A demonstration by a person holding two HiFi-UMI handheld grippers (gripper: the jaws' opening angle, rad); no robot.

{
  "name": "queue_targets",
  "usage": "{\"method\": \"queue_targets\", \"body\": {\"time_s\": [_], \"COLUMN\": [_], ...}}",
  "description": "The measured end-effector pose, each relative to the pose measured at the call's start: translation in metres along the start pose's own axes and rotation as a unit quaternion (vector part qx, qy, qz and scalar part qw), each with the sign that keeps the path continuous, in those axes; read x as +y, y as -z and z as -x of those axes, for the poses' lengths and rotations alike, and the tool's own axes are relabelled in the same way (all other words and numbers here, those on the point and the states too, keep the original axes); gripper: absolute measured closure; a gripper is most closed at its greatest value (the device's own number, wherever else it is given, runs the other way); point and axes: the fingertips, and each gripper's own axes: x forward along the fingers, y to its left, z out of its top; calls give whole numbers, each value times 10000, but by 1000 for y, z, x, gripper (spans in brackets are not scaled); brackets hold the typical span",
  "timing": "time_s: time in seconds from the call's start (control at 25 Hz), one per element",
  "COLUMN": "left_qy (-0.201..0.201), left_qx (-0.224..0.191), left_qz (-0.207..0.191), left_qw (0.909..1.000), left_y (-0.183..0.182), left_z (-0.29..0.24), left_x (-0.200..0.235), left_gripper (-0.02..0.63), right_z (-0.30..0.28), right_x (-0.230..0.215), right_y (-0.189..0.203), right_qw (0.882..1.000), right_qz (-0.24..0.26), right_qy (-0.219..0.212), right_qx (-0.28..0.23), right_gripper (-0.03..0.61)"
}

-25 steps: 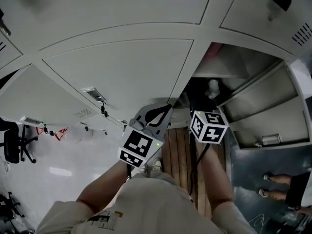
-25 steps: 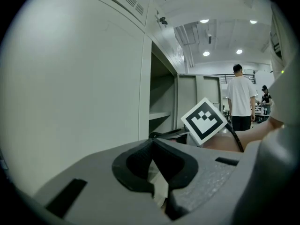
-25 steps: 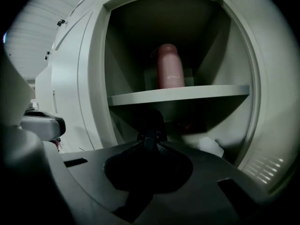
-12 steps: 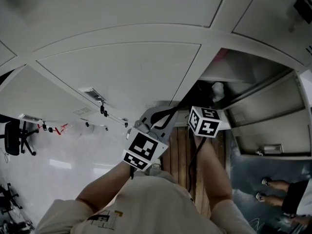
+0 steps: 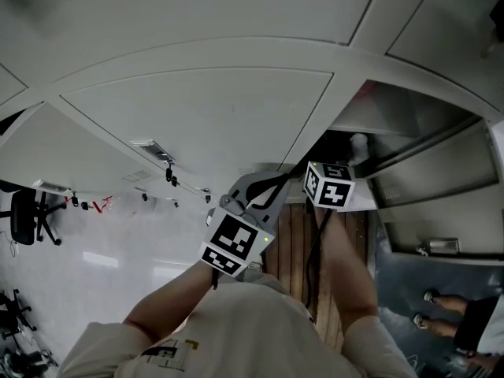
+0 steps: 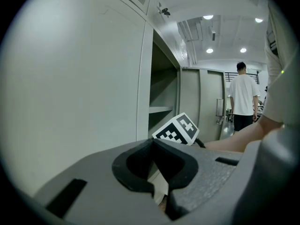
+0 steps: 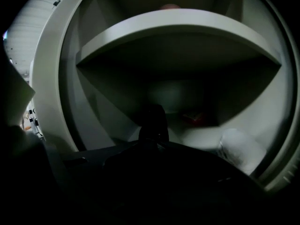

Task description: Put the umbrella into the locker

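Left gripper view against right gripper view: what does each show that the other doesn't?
Only the left gripper view: closed locker doors, a marker cube, a person in a white shirt, ceiling lights. Only the right gripper view: the dim inside of the locker, the dark umbrella shut in the right gripper, a pale bundle. Both: the open locker's shelf.

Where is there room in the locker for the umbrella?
The locker floor looks bare in the middle, between the umbrella and the whitish bundle, and in a strip by the left wall. The right side is crowded, and a red thing lies at the back.
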Motion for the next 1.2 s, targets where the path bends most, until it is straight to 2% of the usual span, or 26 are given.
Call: {"method": "queue_targets", "body": {"time_s": [0.2,0.48,0.8,1.0,1.2], "left_qy": [-29,49,33,18,-61], "left_qx": [12,-47,-36,-91,-160], "left_qz": [-5,68,-14,-83,-175], "left_qw": [10000,10000,10000,9999,9997], "left_y": [1,2,-1,-5,-13], "left_z": [3,1,8,18,32], "left_x": [2,-1,-5,-9,-10], "left_gripper": [606,606,606,606,606], "right_z": [-11,-12,-1,15,39], "right_x": [-2,-3,-6,-1,0], "right_y": [7,10,16,10,-9], "right_qw": [10000,9997,9994,9994,9995], "right_qz": [29,178,-23,-55,-80], "right_qy": [29,-159,-322,-342,-259], "right_qx": [-42,-23,145,89,-135], "right_gripper": [563,559,546,505,503]}}
